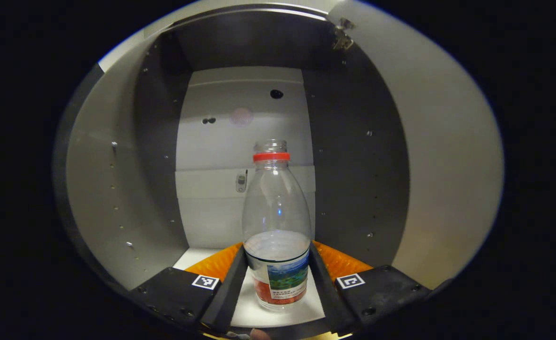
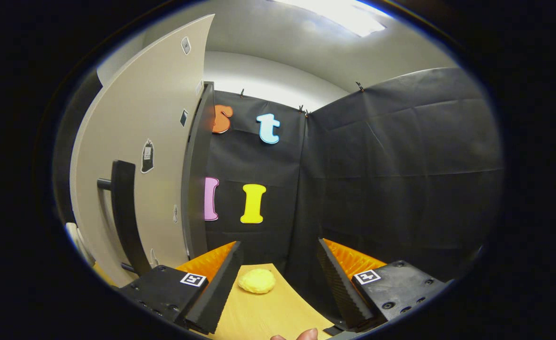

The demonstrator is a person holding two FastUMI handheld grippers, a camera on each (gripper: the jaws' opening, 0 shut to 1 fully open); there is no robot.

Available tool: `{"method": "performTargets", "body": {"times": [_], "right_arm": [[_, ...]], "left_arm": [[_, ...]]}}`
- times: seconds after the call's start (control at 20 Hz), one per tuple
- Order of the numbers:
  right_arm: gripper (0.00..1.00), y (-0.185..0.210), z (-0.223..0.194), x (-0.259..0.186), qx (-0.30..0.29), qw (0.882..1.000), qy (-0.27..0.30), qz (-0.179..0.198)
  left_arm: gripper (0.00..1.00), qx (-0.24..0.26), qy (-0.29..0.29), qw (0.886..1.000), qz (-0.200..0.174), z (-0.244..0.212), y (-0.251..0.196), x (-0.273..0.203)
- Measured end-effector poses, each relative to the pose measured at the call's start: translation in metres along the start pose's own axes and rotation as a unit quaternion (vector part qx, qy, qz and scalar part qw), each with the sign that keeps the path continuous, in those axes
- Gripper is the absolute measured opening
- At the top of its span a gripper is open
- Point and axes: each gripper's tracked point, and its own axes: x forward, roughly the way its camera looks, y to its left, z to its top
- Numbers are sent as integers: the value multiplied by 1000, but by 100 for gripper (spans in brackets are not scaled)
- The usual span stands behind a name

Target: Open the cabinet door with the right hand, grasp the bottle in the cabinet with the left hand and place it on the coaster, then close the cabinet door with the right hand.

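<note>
1. My left gripper (image 1: 278, 278) reaches into the open cabinet (image 1: 117, 189); the bottle (image 1: 277, 226) stands upright between my fingers, which flank its lower part, and I cannot tell whether both press it
2. My right gripper (image 2: 278, 278) is spread wide and holds nothing; the open door (image 2: 155, 118) with its handle (image 2: 125, 212) stands to its left
3. A yellow coaster (image 2: 257, 280) lies on the table (image 2: 268, 316) ahead, between my right fingers
</note>
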Motion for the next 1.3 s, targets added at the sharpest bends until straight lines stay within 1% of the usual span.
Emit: {"method": "performTargets", "body": {"times": [0.2, 0.3, 0.55, 0.8, 0.9, 1.0, 1.15, 1.3], "right_arm": [[97, 4, 4, -11, -6, 1000, -3, -4], [97, 3, 0, -17, -7, 1000, 8, -9], [97, 2, 9, -26, 7, 1000, 2, -22], [97, 7, 13, -32, -3, 1000, -1, -31], [97, 10, 15, -34, -5, 999, 0, -34], [97, 12, 18, -35, -6, 999, -3, -39], [97, 17, 22, -37, -8, 999, -6, -44], [97, 15, 17, -34, -14, 998, 7, -58]], "left_arm": [[75, 4, -8, 1000, -6, 13, 20, -57], [75, 4, -8, 1000, -9, 11, 35, -87], [75, 4, -1, 1000, -9, -15, 72, -157], [76, -8, -9, 1000, -21, -56, 92, -214], [76, -20, -7, 1000, -19, -80, 101, -231], [76, -18, 1, 1000, -12, -105, 110, -246], [76, -2, 5, 1000, -25, -149, 120, -266], [76, -11, 21, 999, -47, -199, 124, -292]]}}
